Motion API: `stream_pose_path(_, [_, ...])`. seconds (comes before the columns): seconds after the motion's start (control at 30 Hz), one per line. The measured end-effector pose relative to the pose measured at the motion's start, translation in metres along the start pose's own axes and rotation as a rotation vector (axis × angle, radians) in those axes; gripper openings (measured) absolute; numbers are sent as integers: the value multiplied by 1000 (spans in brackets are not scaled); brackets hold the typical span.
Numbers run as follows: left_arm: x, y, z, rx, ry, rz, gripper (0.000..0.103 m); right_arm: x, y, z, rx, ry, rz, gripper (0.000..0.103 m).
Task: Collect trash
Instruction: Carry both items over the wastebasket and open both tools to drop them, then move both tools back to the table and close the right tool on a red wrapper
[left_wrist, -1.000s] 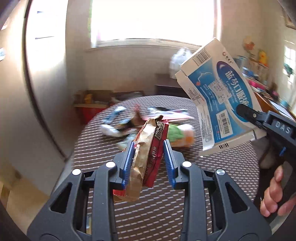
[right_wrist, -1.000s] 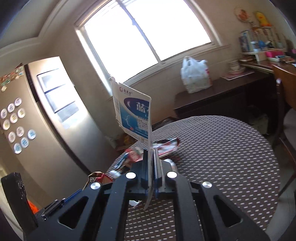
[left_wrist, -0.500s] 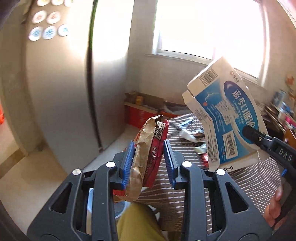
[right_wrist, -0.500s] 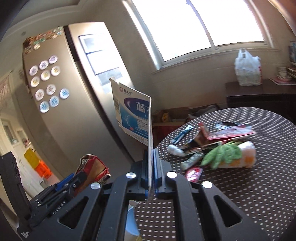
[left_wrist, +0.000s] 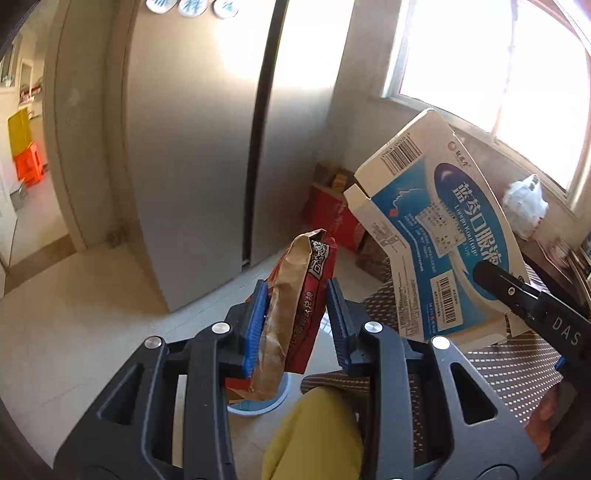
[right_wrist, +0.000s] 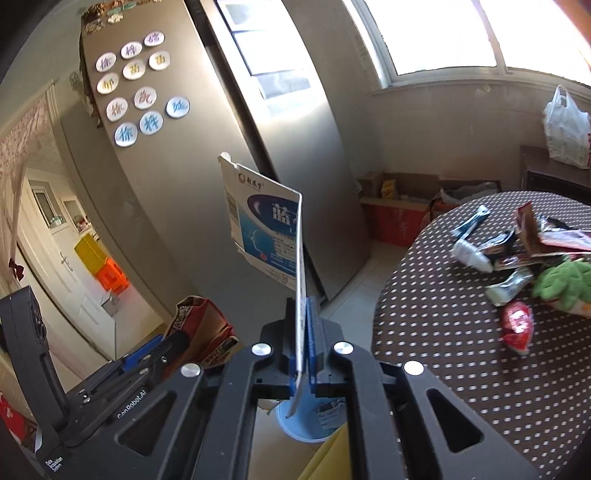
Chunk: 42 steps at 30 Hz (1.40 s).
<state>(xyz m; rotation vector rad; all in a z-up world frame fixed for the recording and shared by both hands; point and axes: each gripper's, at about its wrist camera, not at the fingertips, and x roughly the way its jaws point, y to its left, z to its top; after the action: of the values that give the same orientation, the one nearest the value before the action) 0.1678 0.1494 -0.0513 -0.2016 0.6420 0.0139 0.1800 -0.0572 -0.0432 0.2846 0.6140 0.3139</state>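
My left gripper (left_wrist: 297, 321) is shut on a crumpled brown-and-red snack wrapper (left_wrist: 295, 314), held upright over the floor beside the table. The wrapper also shows in the right wrist view (right_wrist: 201, 326). My right gripper (right_wrist: 303, 339) is shut on a flattened blue-and-white carton (right_wrist: 267, 232), held edge-on and upright. The carton also shows in the left wrist view (left_wrist: 439, 236). A light blue bin (right_wrist: 306, 419) stands on the floor just below both grippers; its rim shows in the left wrist view (left_wrist: 258, 408). More trash (right_wrist: 517, 258) lies in a pile on the round table.
A tall steel fridge (left_wrist: 229, 140) stands close ahead. The round table with the dotted brown cloth (right_wrist: 443, 350) is to the right. Cardboard boxes (right_wrist: 395, 210) sit by the wall under the window. A yellow-clad knee (left_wrist: 314, 435) is at the bottom.
Both grippers have swung left, away from the table toward the fridge and floor, with the wrapper and carton still held. The blue bin has come into view below them.
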Motion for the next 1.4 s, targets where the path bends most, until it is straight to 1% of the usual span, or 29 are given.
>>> stream_pose_path(0.1, [14, 10, -1, -28, 27, 4, 35, 21, 5, -3, 2, 42, -3, 6])
stream_pose_path(0.13, [17, 16, -1, -40, 29, 8, 43, 27, 6, -4, 5, 57, -3, 6])
stream_pose_path(0.17, [22, 19, 0, -53, 32, 14, 68, 33, 6, -5, 7, 72, -2, 6])
stream_pose_path(0.2, [26, 24, 0, -75, 33, 32, 80, 40, 8, -5, 6, 89, -3, 6])
stream_pose_path(0.23, [30, 31, 0, -103, 19, 45, 84, 46, 9, -6, 2, 102, -8, 6])
stream_pose_path(0.27, [34, 36, 0, -117, 21, 50, 84, 51, 9, -8, 0, 112, -13, 6])
stream_pose_path(0.33, [42, 45, -1, -135, 53, 55, 84, 62, 11, -9, 1, 135, -21, 6])
stream_pose_path(0.4, [46, 55, -2, -146, 60, 83, 84, 71, 14, -11, -3, 155, -21, 6])
stream_pose_path(0.47, [44, 56, -4, -158, 65, 97, 84, 79, 18, -13, -12, 168, -22, 6])
stream_pose_path(0.6, [40, 69, -8, -174, 71, 148, 84, 102, 29, -21, -31, 215, -18, 6])
stream_pose_path(0.73, [35, 92, -13, -182, 72, 182, 84, 123, 42, -25, -44, 252, -9, 7])
stream_pose_path(0.77, [35, 94, -15, -183, 72, 189, 84, 128, 45, -26, -43, 257, -4, 11])
stream_pose_path(0.8, [33, 98, -17, -185, 71, 198, 84, 131, 47, -26, -36, 261, 7, 11])
stream_pose_path(0.83, [31, 100, -17, -187, 72, 203, 84, 135, 48, -26, -23, 265, 22, 17])
stream_pose_path(0.87, [30, 101, -18, -190, 74, 210, 84, 139, 48, -26, -7, 275, 50, 37])
stream_pose_path(0.9, [30, 103, -18, -196, 79, 216, 84, 141, 48, -25, 10, 286, 75, 50])
stream_pose_path(0.93, [28, 104, -19, -199, 80, 218, 84, 142, 49, -25, 15, 282, 71, 66])
stream_pose_path(1.0, [26, 105, -20, -195, 83, 220, 84, 139, 52, -25, -12, 252, 33, 66])
stream_pose_path(1.07, [27, 105, -21, -194, 88, 225, 84, 139, 56, -27, -48, 254, 15, 66])
stream_pose_path(1.27, [30, 95, -19, -180, 102, 215, 84, 131, 50, -27, -38, 264, 22, 66])
stream_pose_path(1.4, [29, 79, -17, -138, 103, 210, 84, 119, 38, -22, -10, 259, 56, 66])
